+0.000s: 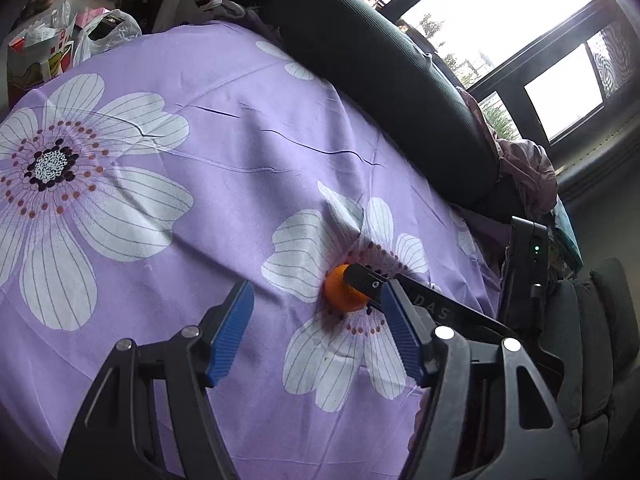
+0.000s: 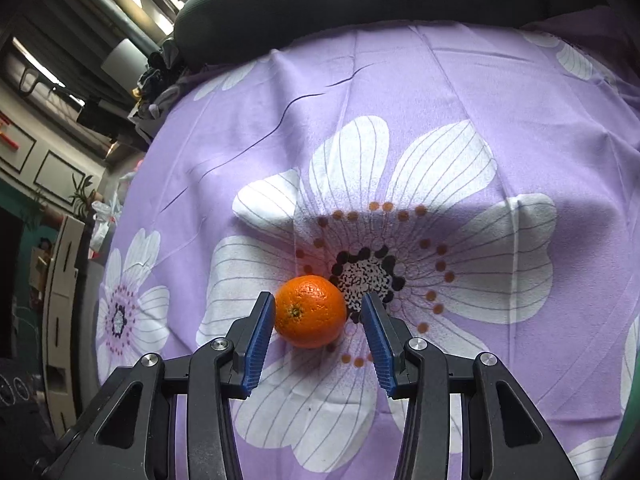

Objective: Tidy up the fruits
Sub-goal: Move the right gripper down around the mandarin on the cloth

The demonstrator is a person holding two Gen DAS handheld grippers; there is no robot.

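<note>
An orange [image 2: 310, 311] lies on a purple sheet with white flowers [image 2: 400, 100], beside a flower's dark centre. My right gripper [image 2: 318, 300] is open with its blue pads on either side of the orange; the left pad [image 2: 262, 328] is at or very near the peel and the right pad stands apart from it. In the left wrist view the same orange [image 1: 340, 292] sits partly behind a finger of the right gripper [image 1: 366, 280]. My left gripper [image 1: 316, 292] is open and empty, above the sheet, just short of the orange.
A long dark cushion [image 1: 380, 80] lies along the far edge of the sheet. Plastic bags and boxes [image 1: 60, 44] stand past the far left corner. Crumpled pink cloth [image 1: 528, 168] lies at the right. Bright windows [image 1: 500, 12] are behind.
</note>
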